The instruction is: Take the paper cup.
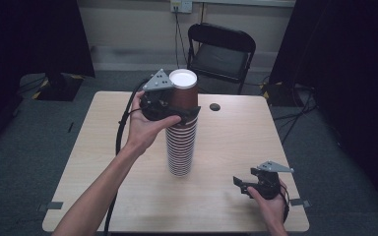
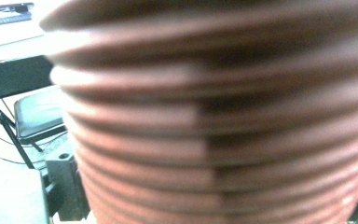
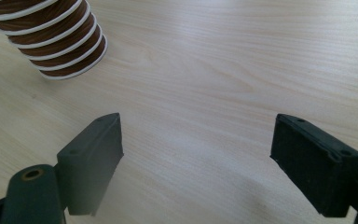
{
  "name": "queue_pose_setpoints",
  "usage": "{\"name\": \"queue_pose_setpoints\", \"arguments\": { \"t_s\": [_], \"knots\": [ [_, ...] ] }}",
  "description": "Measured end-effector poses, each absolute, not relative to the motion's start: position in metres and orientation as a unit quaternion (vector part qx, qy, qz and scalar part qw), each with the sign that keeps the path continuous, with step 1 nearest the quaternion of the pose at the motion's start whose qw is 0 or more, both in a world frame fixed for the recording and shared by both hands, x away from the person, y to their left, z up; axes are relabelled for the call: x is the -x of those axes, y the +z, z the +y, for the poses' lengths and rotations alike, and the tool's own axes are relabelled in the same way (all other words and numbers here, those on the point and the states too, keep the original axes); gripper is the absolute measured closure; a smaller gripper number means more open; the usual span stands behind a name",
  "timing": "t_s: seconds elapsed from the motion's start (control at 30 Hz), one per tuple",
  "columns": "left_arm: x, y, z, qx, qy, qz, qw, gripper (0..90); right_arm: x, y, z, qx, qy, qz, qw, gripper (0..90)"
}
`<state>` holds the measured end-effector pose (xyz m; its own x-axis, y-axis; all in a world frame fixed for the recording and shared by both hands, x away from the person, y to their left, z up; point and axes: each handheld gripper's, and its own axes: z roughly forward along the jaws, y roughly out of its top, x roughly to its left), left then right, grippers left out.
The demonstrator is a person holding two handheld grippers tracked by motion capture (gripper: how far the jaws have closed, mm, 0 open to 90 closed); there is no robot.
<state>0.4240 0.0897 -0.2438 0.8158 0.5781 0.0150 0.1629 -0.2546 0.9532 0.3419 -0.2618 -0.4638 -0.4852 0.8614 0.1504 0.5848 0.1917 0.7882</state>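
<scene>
At frame centre stands the tall stack of brown ribbed paper cups (image 1: 181,142); my left gripper (image 1: 187,111) clasps the top cup. I'd lift straight up, gently. My right gripper (image 3: 196,154) waits wide, empty, lower right.

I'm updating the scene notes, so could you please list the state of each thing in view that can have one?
Stack of cups: upside down, upright on the table.
Top cup: upside down, atop the stack.
Left gripper: jaws around the stack's upper part; grip unclear.
Right gripper: open, nothing between its jaws, over bare table.
Folding chair: unfolded, unoccupied.
</scene>
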Motion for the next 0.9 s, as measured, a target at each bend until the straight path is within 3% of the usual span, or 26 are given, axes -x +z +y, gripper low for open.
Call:
{"name": "queue_pose_setpoints", "arguments": {
  "t_s": [0.9],
  "knots": [
    [-0.418, -0.223, 0.090, -0.732, 0.212, 0.236, 0.603, 13.4, -0.342, -0.464, -0.262, -0.482, 0.420, 0.751, 0.166, 16.6]
  ]
}}
